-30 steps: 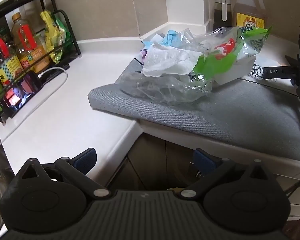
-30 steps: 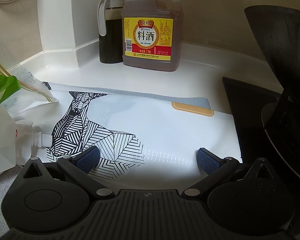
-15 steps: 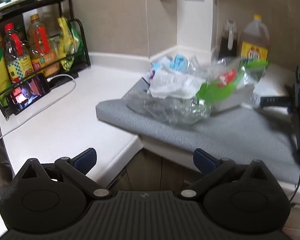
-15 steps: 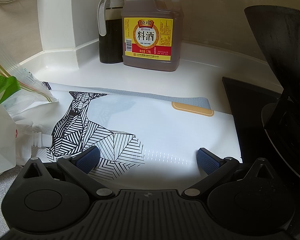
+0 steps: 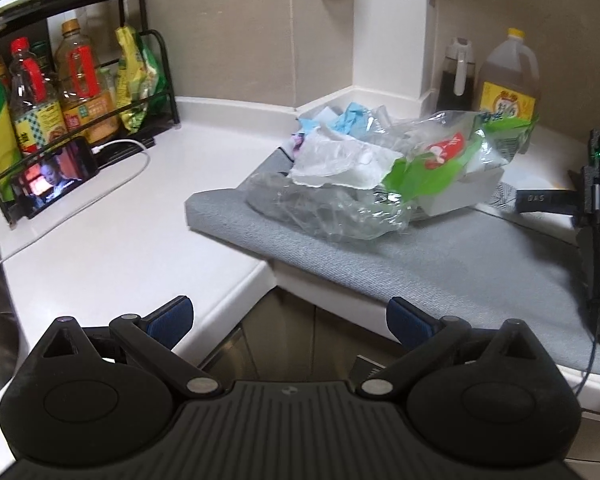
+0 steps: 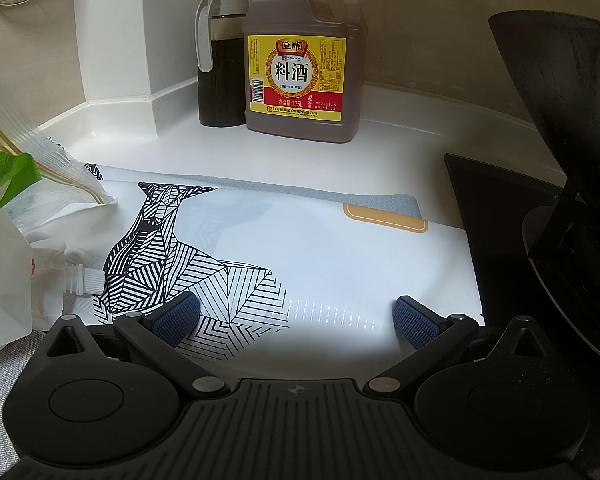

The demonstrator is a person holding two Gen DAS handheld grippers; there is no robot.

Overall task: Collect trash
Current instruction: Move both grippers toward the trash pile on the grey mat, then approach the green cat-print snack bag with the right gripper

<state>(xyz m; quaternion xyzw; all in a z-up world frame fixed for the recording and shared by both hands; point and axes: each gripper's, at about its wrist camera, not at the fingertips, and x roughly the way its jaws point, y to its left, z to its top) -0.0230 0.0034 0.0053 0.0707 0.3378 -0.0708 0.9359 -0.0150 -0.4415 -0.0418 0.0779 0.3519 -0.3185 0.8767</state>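
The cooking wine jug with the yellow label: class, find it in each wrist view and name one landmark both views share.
Left wrist view: cooking wine jug at upper right, against the wall behind the trash pile.
Right wrist view: top centre, large and sharp.
Shared landmark: the dark sauce bottle immediately at its left.

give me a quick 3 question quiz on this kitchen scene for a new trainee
1. True or false: the left tongs are shut on a piece of trash.
2. Multiple choice: the trash pile rests on (A) the grey mat, (B) the sink, (C) the bottle rack.
3. Fill in: beside the cooking wine jug by the wall stands a dark ____ with a white handle.

Key:
1. False; both the left tongs and the right tongs are open and hold nothing.
2. A.
3. Bottle.
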